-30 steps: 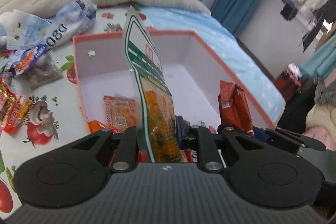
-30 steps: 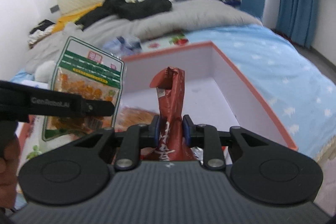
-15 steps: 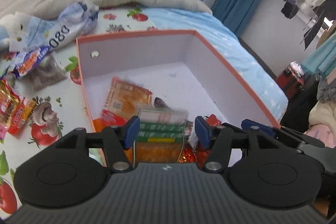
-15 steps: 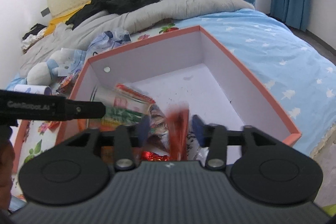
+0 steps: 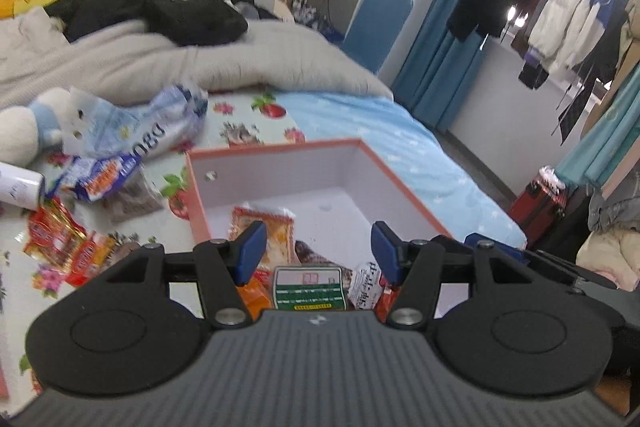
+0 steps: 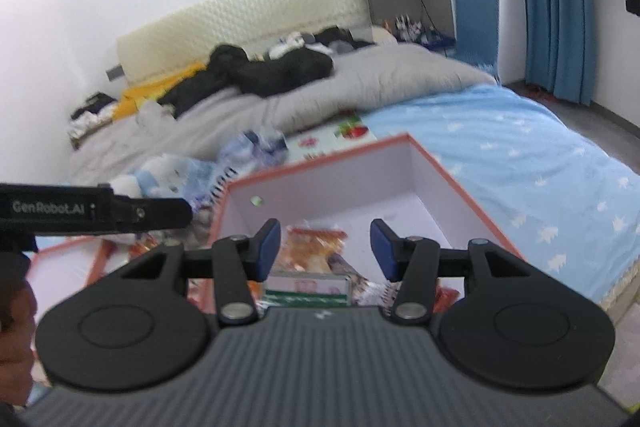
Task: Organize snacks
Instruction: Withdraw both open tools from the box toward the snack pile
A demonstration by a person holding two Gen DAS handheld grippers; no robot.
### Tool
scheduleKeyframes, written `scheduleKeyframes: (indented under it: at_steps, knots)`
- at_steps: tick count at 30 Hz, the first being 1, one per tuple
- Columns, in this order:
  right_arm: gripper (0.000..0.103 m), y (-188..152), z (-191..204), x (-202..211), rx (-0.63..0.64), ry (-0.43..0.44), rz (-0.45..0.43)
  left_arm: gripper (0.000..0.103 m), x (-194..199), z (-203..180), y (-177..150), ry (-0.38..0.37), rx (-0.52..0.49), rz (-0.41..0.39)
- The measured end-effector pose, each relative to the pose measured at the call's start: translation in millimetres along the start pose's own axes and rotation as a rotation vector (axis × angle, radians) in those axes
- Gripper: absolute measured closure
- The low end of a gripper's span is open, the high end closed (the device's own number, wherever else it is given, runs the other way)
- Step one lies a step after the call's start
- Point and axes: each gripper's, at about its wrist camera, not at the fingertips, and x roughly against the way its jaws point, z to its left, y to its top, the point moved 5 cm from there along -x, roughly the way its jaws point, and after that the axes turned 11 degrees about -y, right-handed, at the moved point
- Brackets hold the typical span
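The green-and-white snack packet [image 5: 309, 287] lies flat in the orange-rimmed white cardboard box [image 5: 404, 187], white header farthest from the camera (loose wrappers [image 5: 60, 243] outside); left gripper [image 5: 318, 247] and right gripper [image 6: 325, 247] gape empty.

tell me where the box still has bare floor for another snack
The far half of the orange-rimmed box is bare, between its back wall and the orange packet. The near end is crowded: green-labelled packet, white wrapper, other snacks.
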Motion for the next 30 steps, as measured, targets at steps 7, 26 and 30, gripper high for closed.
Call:
scheduleKeyframes:
  at_steps: [7,26,30]
  knots:
    - [0.051,11,22,27,0.014,0.049,-0.072,0.039,51,7,0,0.041,-0.009,-0.076]
    - [0.051,-52,132,43,0.128,0.278,-0.007,0.040,159,95,-83,0.277,0.099,-0.108]
    - [0.051,-70,147,44,0.151,0.312,0.020,0.040,163,110,-102,0.301,0.126,-0.105]
